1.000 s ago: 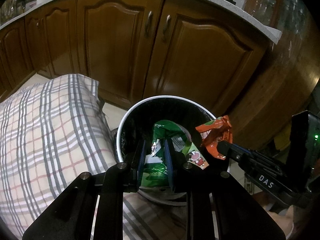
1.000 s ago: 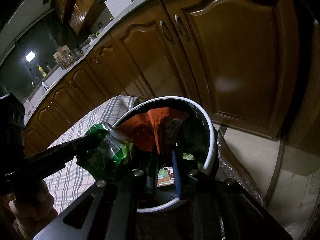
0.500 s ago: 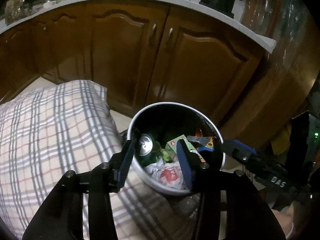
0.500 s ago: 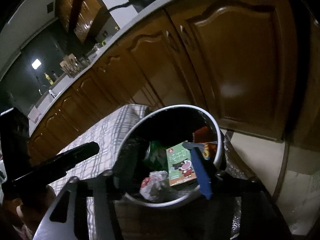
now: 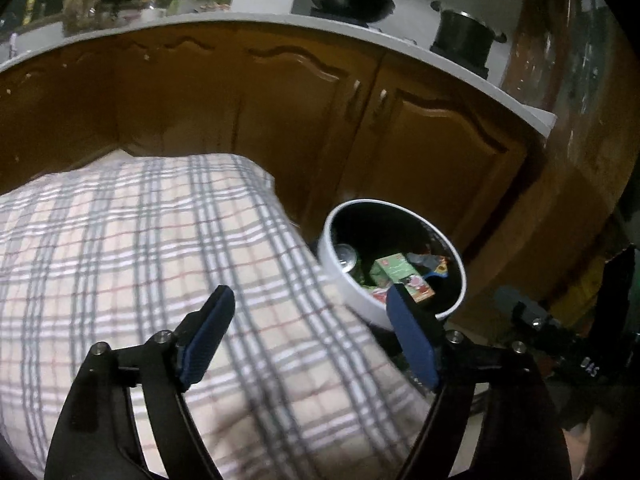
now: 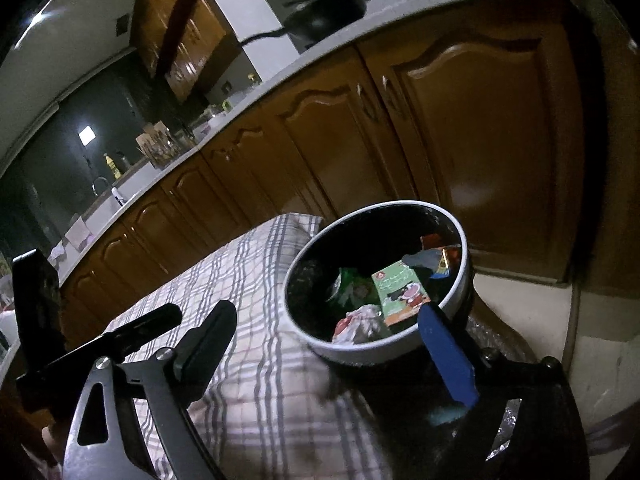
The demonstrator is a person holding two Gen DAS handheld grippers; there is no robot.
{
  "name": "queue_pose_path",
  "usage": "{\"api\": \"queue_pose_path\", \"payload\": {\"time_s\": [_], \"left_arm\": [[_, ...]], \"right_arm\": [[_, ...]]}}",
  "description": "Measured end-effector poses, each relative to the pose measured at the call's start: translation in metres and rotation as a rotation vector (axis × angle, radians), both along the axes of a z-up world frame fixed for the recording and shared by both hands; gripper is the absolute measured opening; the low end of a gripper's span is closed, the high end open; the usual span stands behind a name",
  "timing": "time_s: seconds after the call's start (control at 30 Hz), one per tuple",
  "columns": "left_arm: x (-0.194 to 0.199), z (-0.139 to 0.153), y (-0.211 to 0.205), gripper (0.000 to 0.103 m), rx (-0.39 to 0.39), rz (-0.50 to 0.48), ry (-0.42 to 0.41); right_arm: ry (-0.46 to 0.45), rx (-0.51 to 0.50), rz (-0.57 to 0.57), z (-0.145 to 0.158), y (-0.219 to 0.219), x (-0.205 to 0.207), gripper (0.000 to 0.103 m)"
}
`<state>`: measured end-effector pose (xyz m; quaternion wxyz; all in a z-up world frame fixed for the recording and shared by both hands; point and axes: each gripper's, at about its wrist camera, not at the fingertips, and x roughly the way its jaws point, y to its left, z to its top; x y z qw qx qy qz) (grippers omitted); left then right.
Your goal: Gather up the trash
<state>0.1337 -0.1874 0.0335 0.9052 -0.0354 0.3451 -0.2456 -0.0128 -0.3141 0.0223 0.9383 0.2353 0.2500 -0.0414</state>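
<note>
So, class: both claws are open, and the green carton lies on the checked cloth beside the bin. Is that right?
Not quite. The green carton lies inside the bin, not on the checked cloth; the left wrist view shows it. Both the left claw and right claw are open, empty.

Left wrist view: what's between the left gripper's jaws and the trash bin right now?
Only the plaid cloth lies between the left gripper and the trash bin in the left wrist view. The jaws, which have just been opening, hold nothing.

Black hand-held gripper (image 5: 308,336) w/ blue pads (image 5: 208,338)
</note>
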Motion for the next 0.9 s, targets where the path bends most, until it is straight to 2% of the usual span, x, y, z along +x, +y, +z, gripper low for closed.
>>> {"api": "queue_pose_path", "payload": {"time_s": [0.1,0.3,0.37,0.4,0.5,0.57,0.73,0.9], "left_arm": [[-0.014,0.002,0.015,0.086,-0.007,0.03,-0.045],[-0.044,0.014,0.037,0.093,-0.012,0.068,-0.16],[-0.058,0.021,0.041,0.097,-0.006,0.085,-0.219],[-0.065,0.024,0.044,0.103,-0.006,0.096,-0.252],[-0.084,0.025,0.05,0.103,-0.001,0.142,-0.349],[-0.094,0.02,0.049,0.103,0.029,0.165,-0.4],[-0.108,0.008,0.049,0.103,0.067,0.166,-0.444],[-0.108,0.001,0.052,0.103,0.082,0.171,-0.423]], "right_arm": [[-0.042,-0.058,-0.017,0.005,0.019,-0.013,0.1],[-0.119,-0.181,-0.017,0.025,0.047,-0.033,0.102],[-0.158,-0.215,-0.023,0.033,0.054,-0.041,0.103],[-0.187,-0.228,-0.03,0.038,0.057,-0.047,0.103],[-0.244,-0.257,-0.044,0.041,0.065,-0.058,0.103],[-0.247,-0.277,-0.056,0.037,0.069,-0.061,0.103],[-0.233,-0.301,-0.098,0.012,0.078,-0.07,0.103],[-0.217,-0.337,-0.096,0.006,0.084,-0.076,0.103]]}}
